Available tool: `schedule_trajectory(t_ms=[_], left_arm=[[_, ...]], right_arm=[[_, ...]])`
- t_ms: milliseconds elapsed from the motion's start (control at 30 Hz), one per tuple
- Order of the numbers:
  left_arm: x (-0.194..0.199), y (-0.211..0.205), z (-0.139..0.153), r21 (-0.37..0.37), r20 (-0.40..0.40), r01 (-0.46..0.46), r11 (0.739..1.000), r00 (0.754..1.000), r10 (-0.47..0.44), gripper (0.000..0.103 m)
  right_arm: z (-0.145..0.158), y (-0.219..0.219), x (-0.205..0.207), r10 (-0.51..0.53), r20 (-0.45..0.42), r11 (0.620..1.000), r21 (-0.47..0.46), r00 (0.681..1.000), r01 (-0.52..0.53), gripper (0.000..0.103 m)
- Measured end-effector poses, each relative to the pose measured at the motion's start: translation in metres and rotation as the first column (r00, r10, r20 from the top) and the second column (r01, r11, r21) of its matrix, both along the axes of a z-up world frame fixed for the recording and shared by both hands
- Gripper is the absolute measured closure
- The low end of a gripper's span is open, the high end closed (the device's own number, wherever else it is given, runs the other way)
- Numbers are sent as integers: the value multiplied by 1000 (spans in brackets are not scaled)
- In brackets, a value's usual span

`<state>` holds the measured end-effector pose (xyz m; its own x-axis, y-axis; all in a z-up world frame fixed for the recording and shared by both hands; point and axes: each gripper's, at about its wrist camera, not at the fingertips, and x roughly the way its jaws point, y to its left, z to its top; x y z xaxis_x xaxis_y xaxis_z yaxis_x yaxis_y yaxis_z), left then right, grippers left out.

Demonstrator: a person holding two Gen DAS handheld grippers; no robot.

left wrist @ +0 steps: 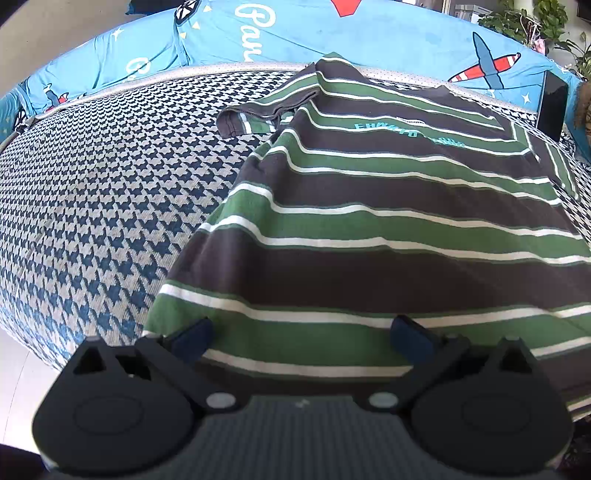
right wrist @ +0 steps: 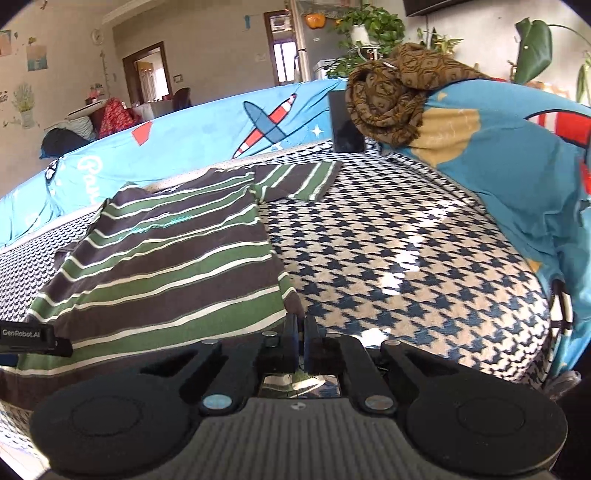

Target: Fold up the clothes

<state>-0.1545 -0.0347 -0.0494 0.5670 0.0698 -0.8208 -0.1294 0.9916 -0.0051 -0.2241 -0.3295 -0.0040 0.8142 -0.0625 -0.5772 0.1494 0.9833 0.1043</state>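
A striped T-shirt (left wrist: 369,221) in brown, green and white lies flat on the houndstooth sofa seat (left wrist: 92,192), collar toward the backrest. My left gripper (left wrist: 301,338) is open, its blue-tipped fingers (left wrist: 192,338) spread over the shirt's bottom hem near its left corner. In the right wrist view the shirt (right wrist: 166,266) fills the left half. My right gripper (right wrist: 300,328) is shut on the shirt's lower right hem corner. One sleeve (right wrist: 299,181) lies spread out to the right; the other sleeve (left wrist: 258,114) is bunched at the left.
A blue blanket with aeroplane print (right wrist: 221,133) covers the sofa back and right arm. A brown patterned scarf (right wrist: 395,92) and a dark tablet (right wrist: 345,122) rest at the back right corner. The seat's front edge drops to a pale floor (left wrist: 14,373). Houseplants (right wrist: 369,26) stand behind.
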Motion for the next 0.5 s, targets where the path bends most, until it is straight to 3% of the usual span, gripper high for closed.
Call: schedule_trajectory(t_ms=[233,367,500], left_arm=[[-11,1,-4,4,-15,-7,1000,1000,7,0],[-19,0,-7,2,-15,-10,1000,1000,10,0],[-23,-3,-7,5,-12,-3,1000,1000,3,0]], right_arm=[[-18,-3,7,-93,-138,993,-79,986,82,103],[-12,-14,2,-130,-97,991,-20,987,129,103],[-4,-12,-3,-96,-28,995,8,995,97,102]])
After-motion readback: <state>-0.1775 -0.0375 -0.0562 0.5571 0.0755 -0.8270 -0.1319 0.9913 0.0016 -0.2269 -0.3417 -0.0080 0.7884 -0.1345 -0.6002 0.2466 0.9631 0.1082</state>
